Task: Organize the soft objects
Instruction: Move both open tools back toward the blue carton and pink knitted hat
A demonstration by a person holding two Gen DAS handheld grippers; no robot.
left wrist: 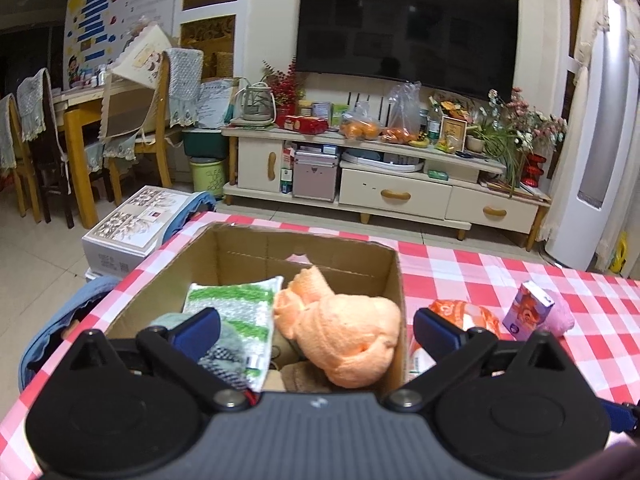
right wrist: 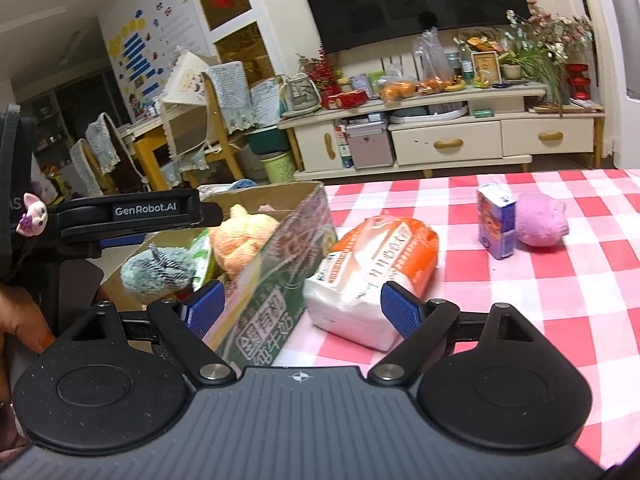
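Inside, 1 box holds 3 soft items.

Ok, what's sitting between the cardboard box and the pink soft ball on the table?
The orange-and-white tissue pack lies just beside the cardboard box, then the small purple carton stands against the pink ball. The right wrist view shows it best.

"GenRobot.AI" stands in white letters on the black left hand-held gripper. Large Chinese characters mark the cardboard box side; the green bin's lettering is unclear.
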